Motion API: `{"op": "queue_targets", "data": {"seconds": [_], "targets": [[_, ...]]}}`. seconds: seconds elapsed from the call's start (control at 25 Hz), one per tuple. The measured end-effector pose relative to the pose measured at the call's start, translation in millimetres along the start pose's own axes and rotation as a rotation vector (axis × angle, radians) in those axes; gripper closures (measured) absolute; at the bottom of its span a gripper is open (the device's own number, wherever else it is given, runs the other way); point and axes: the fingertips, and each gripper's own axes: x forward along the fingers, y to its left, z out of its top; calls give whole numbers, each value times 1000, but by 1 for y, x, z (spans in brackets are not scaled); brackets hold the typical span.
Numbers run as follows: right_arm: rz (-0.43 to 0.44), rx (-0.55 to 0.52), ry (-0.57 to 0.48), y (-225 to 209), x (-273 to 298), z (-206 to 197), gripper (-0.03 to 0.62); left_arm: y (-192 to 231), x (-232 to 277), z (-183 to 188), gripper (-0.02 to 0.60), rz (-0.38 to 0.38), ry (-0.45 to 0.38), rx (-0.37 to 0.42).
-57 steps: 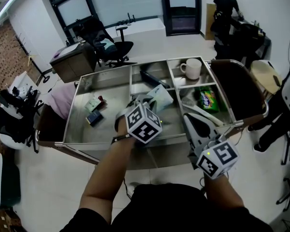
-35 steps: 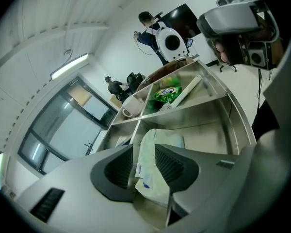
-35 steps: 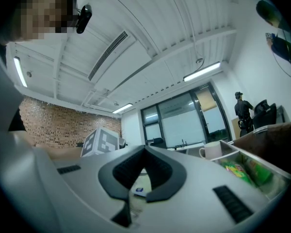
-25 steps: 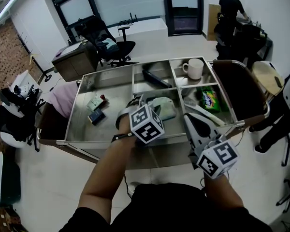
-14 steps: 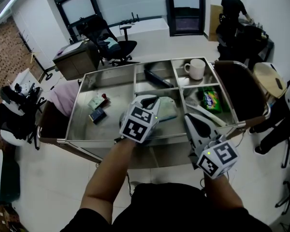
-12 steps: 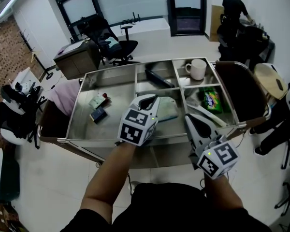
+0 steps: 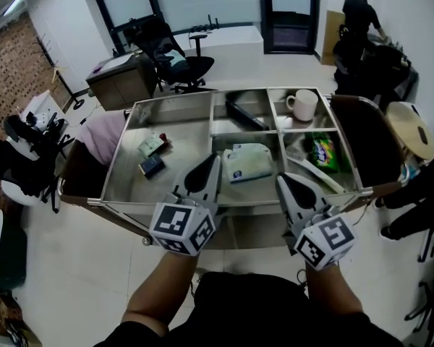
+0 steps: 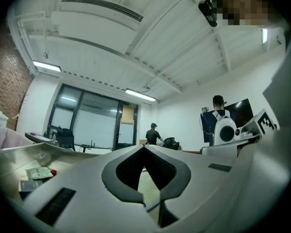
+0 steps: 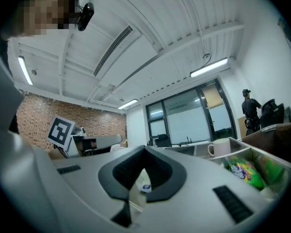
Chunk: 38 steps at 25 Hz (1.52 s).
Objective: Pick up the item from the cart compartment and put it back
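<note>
A steel cart (image 7: 249, 204) stands on a pale tiled floor (image 7: 65, 266) in an office. The tissue pack (image 7: 248, 162) lies in its middle compartment, just ahead of the left gripper (image 7: 215, 160) tips and clear of both tools. Both the left and the right gripper (image 7: 281, 178) have their jaws pressed together with nothing held, near the front rim. A mug (image 7: 304, 105) and green snack bag (image 7: 323, 150) sit beyond the right tips. An office chair (image 7: 179, 67) stands well beyond.

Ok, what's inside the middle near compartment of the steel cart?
One pale green and white soft pack lies flat in it, nothing else visible. Whatever is under the pack is covered.
</note>
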Motion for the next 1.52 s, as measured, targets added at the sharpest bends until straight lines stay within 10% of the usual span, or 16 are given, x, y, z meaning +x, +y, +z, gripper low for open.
{"op": "queue_targets", "data": {"seconds": [0.36, 1.52], "targets": [[12, 14, -44, 13, -10, 10, 577, -26, -51, 7, 581, 15, -98, 16], [-22, 31, 27, 5, -12, -26, 580, -49, -53, -33, 581, -30, 4, 21]]}}
